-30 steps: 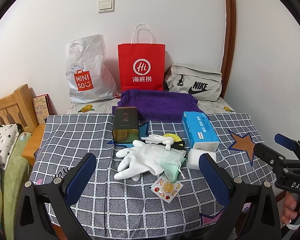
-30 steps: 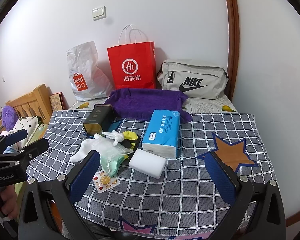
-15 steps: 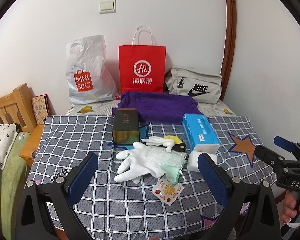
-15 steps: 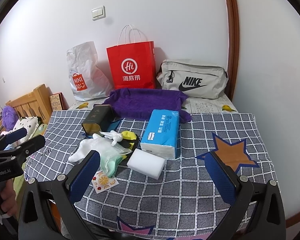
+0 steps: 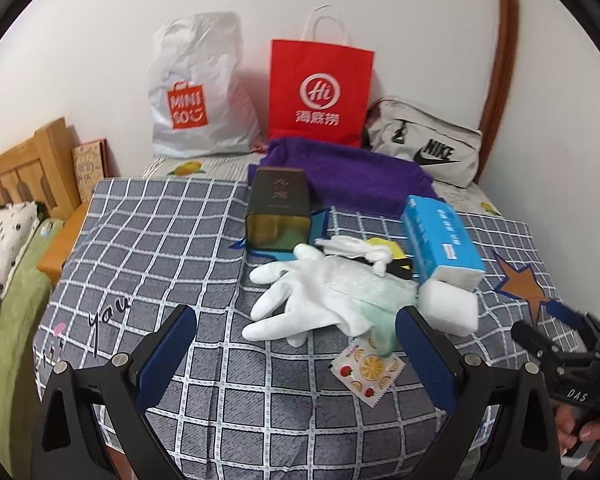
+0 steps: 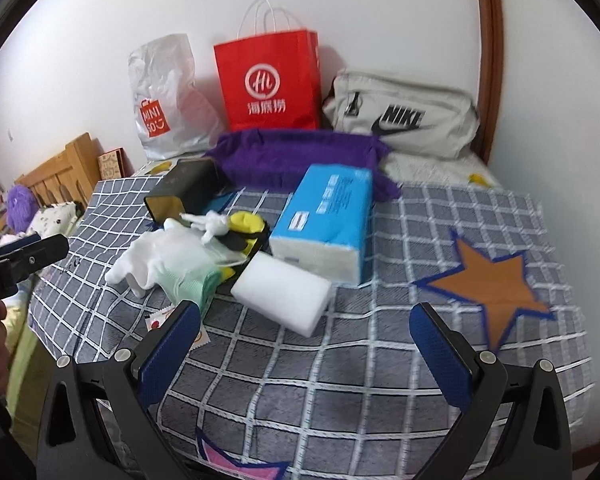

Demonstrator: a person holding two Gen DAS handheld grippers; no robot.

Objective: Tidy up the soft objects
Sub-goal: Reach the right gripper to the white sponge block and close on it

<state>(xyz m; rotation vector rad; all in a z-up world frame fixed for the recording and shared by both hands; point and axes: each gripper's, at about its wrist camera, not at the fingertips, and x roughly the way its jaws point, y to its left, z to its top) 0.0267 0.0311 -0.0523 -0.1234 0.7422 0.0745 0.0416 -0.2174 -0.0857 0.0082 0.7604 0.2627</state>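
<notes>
Left gripper jaws apart, empty, over checked cloth. Right gripper likewise spread, empty. White glove just ahead of left jaws, overlapping green mesh pouch; white sponge touching blue tissue pack.

White glove lying flat on the checked cloth, fingers spread leftward; pale green mesh pouch overlapping its cuff; small knotted white fabric piece resting behind, over a yellow-and-black item; white foam block just beside the blue tissue pack; purple towel bunched behind.
</notes>
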